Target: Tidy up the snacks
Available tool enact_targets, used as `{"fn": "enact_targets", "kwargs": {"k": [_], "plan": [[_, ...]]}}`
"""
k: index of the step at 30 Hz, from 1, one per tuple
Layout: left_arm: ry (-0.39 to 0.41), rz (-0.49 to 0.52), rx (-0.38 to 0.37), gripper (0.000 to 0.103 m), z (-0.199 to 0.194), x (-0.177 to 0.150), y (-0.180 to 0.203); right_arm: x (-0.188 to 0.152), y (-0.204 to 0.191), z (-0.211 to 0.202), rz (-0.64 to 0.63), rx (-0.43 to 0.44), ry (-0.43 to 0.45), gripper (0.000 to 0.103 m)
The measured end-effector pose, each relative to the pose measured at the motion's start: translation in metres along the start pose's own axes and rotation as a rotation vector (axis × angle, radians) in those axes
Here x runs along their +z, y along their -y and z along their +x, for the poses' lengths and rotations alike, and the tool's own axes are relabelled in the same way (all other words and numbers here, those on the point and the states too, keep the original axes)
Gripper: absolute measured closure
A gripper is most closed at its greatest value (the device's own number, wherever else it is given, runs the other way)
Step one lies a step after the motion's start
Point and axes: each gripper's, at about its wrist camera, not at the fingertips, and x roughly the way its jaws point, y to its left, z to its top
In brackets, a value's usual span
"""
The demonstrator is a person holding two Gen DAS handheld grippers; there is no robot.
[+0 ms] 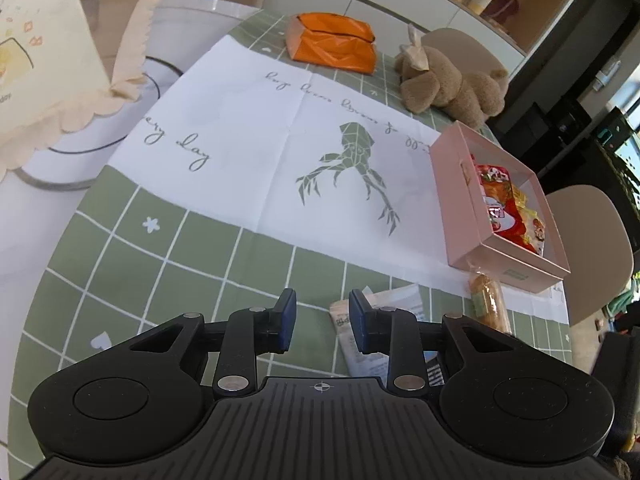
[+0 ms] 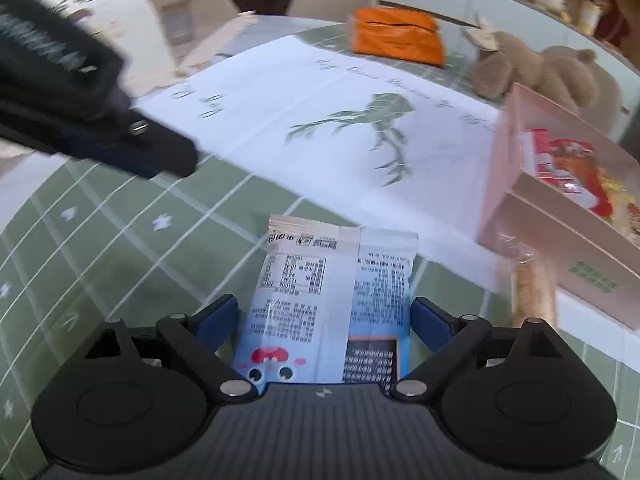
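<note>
right wrist view: your right gripper [image 2: 324, 316] sat at the bottom centre of the frame with its jaws spread wide on either side of the blue-and-white snack packet [image 2: 320, 304]; the pads stood clear of its edges, and the packet lay flat on the green checked tablecloth [image 2: 120, 248]; at the right edge the pink box [image 2: 560, 216] held red and yellow snacks, with a wrapped biscuit roll [image 2: 534, 288] just beside its near corner; your left gripper [image 2: 160, 160] showed as a dark blur in the upper left; in the left wrist view its fingers [image 1: 289, 320] stood narrow with nothing between them, above the cloth; an orange pouch [image 1: 332, 42] and a plush toy [image 1: 448, 80] lay toward the top.
</note>
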Motion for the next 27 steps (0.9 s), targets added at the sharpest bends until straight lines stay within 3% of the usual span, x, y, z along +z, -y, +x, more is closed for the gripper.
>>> {"fn": "enact_targets", "kwargs": {"k": [3,5,10,12,14,17,20,22,27], "plan": [[-0.017,0.011,-0.008,0.071,0.006,-0.001,0.005,-0.006,0.008,-0.012,0.004,0.082,-0.001,0.025],[-0.037,0.024,-0.026,0.071,0.012,-0.003,0.012,-0.009,0.024,-0.028,0.067,0.143,0.016,0.028],[-0.121,0.099,-0.126,0.071,0.033,-0.01,0.047,-0.016,0.076,-0.096,0.233,0.12,0.211,0.028],[-0.161,0.142,-0.176,0.071,0.043,-0.012,0.069,-0.024,0.1,-0.116,0.302,0.038,0.249,0.028],[-0.189,0.191,-0.217,0.071,0.053,-0.015,0.094,-0.037,0.123,-0.12,0.359,-0.088,0.235,0.027],[-0.2,0.263,-0.225,0.071,0.067,-0.017,0.131,-0.062,0.148,-0.104,0.419,-0.25,0.142,0.027],[-0.204,0.309,-0.197,0.071,0.081,-0.02,0.159,-0.087,0.15,-0.081,0.37,-0.373,0.06,0.027],[-0.221,0.341,-0.163,0.071,0.092,-0.023,0.174,-0.1,0.143,-0.072,0.341,-0.408,0.041,0.025],[-0.232,0.419,-0.12,0.062,0.105,-0.031,0.198,-0.105,0.121,-0.07,0.267,-0.4,0.086,0.02]]}}
